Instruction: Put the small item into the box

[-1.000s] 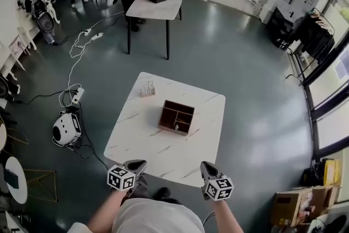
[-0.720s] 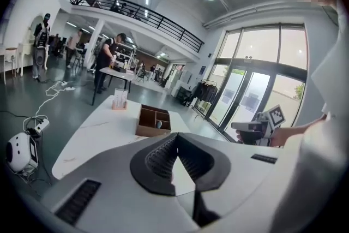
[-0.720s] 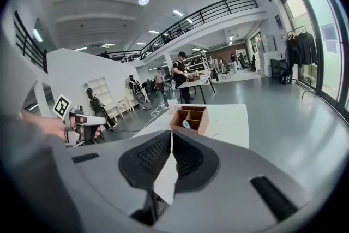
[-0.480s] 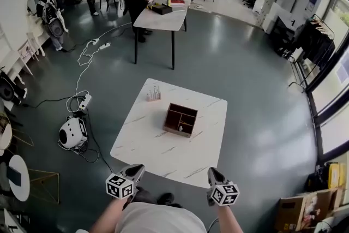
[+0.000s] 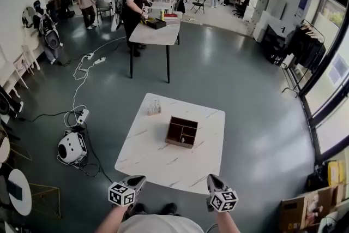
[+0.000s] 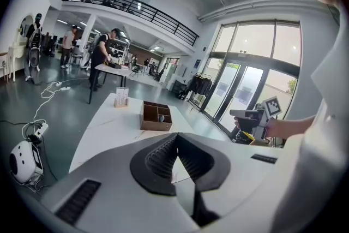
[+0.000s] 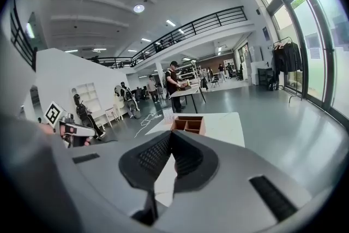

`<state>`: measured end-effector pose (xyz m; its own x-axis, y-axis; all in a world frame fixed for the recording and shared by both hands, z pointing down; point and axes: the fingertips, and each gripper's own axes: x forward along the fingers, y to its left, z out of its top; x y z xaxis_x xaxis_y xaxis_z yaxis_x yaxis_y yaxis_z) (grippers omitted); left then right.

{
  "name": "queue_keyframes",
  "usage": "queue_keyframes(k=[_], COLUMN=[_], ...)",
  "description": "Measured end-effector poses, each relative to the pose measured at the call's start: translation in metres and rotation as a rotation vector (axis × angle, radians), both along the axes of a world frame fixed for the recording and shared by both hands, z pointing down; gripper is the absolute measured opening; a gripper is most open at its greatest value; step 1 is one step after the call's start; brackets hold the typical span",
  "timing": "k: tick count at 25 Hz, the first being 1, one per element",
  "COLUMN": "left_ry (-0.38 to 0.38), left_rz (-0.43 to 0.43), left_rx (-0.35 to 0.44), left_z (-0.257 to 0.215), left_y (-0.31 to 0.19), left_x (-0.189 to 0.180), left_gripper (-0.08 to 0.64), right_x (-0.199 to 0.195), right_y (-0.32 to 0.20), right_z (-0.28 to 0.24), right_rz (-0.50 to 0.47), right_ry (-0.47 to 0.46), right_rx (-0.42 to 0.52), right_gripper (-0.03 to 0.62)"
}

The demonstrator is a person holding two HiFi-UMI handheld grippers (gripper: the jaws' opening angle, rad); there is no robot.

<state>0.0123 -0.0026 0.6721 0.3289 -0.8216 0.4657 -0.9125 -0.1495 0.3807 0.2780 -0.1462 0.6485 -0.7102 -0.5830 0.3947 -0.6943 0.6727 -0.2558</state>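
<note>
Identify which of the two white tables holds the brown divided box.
The nearer table holds the box. The farther table lies well behind it and has a person standing at it.

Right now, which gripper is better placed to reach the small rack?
Left, probably: the rack stands on the table's left side, nearer the left gripper; the box lies between it and the right gripper.

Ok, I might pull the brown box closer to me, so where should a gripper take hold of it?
Probably the near wall of the brown box, pinched over its top edge from above. It is open-topped with thin upright walls and sits flat on the table, so a wall suits the jaws better than the whole body. Avoid the compartment holding the small item.
</note>
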Motion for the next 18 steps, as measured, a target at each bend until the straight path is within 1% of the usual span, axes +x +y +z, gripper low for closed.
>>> queue_keyframes(k=[8, 18], left_ry=[0.01, 0.021], left_rz=[0.037, 0.039], left_rx=[0.0, -0.015], left_z=[0.001, 0.009], left_y=[0.007, 0.017], left_x=[-0.014, -0.021], left_gripper=[0.014, 0.014], right_x=[-0.024, -0.031], right_y=[0.011, 0.015], right_z=[-0.009, -0.014], right_rz=[-0.018, -0.012], right_ry=[-0.016, -0.017], right_rx=[0.021, 0.028], right_gripper=[0.025, 0.025])
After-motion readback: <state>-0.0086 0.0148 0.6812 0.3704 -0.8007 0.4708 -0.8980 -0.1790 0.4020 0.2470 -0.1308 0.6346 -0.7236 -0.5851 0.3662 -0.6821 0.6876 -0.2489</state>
